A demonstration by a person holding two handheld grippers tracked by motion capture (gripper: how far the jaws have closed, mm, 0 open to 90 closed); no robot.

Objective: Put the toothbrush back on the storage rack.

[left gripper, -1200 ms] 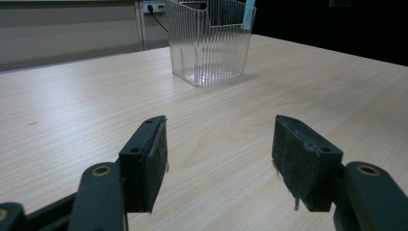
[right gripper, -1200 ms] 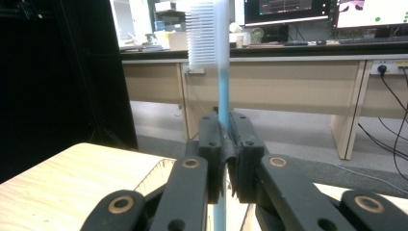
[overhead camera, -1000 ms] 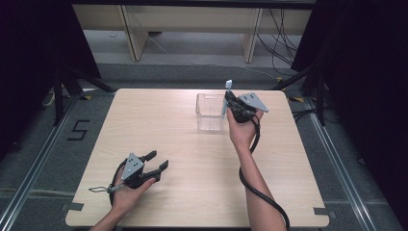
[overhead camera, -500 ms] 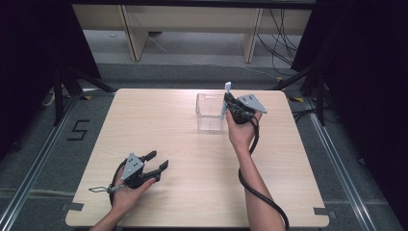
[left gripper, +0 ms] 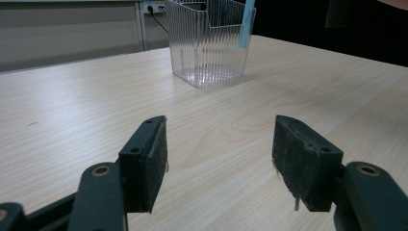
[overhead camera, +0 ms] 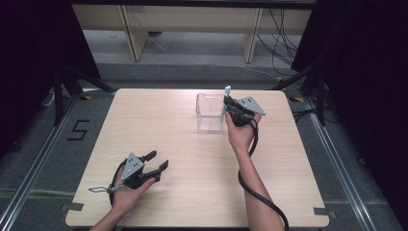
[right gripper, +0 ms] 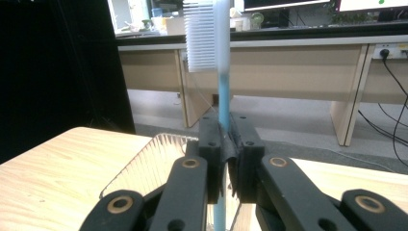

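From up high, the right gripper [overhead camera: 226, 107] has a toothbrush [overhead camera: 225, 100] clamped upright at the clear cup [overhead camera: 209, 118], probably to drop it in handle first. The left gripper [left gripper: 219, 161] idles open, cup ahead. The right gripper's view shows jaws pinching the blue handle, bristles up.

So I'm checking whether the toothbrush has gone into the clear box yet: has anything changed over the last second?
Nothing visibly changed. The right gripper stays shut on the toothbrush, upright with bristles on top, at the clear box; its lower end looks to reach down inside, though the jaws have not let go. The left gripper rests open on the table, holding nothing.
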